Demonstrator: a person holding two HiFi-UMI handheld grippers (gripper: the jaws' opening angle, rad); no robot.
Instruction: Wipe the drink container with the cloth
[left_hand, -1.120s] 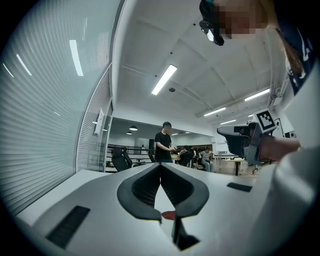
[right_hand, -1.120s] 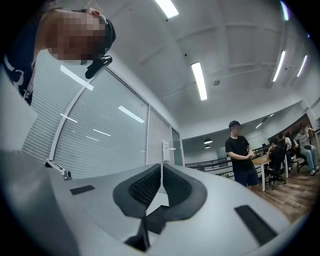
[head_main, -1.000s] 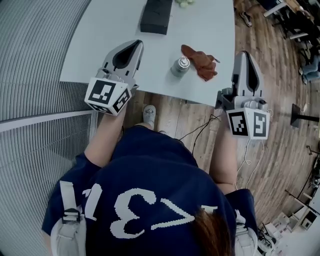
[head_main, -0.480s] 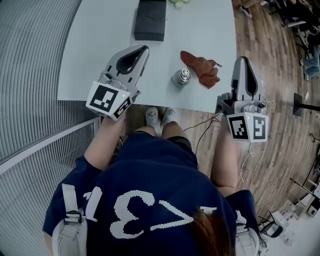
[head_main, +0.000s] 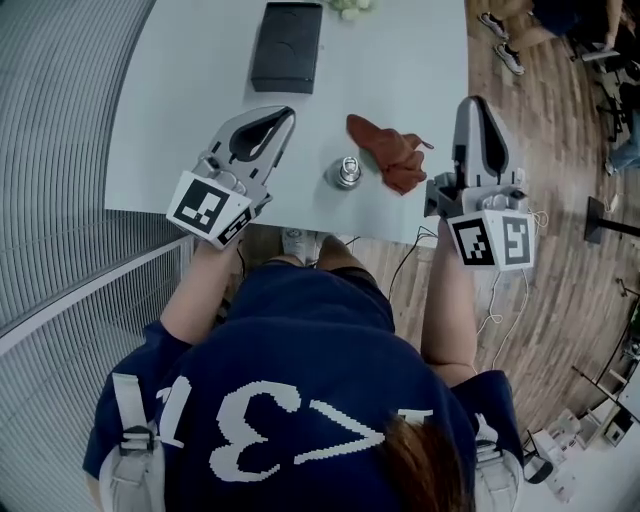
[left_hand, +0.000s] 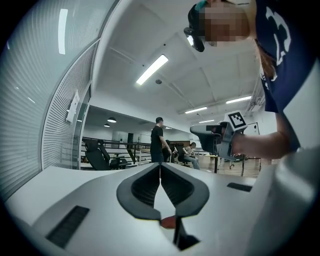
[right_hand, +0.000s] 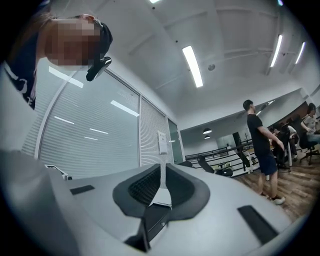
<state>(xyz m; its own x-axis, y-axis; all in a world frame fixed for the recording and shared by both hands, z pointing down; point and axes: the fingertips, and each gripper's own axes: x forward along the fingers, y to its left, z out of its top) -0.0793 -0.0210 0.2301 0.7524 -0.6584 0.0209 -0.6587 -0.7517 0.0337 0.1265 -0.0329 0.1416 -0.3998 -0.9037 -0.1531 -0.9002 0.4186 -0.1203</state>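
Observation:
A small silver drink can (head_main: 346, 172) stands upright near the front edge of the white table (head_main: 190, 110). A crumpled rust-red cloth (head_main: 387, 153) lies just right of it, touching or nearly touching. My left gripper (head_main: 285, 112) hovers over the table left of the can, jaws shut and empty. My right gripper (head_main: 473, 102) is at the table's right edge, right of the cloth, also shut with nothing held. In the left gripper view the jaws (left_hand: 160, 165) meet, and a bit of red cloth (left_hand: 169, 222) shows through them. The right gripper view shows its jaws (right_hand: 162, 167) closed too.
A black box (head_main: 286, 46) lies on the table farther back, with a pale green thing (head_main: 351, 6) at the far edge. Cables (head_main: 410, 255) trail on the wooden floor under the table. People stand and sit in the room beyond.
Both grippers have moved forward over the table, toward the can and cloth. The right gripper has come from beside the table's corner to level with the cloth. Can and cloth have not moved.

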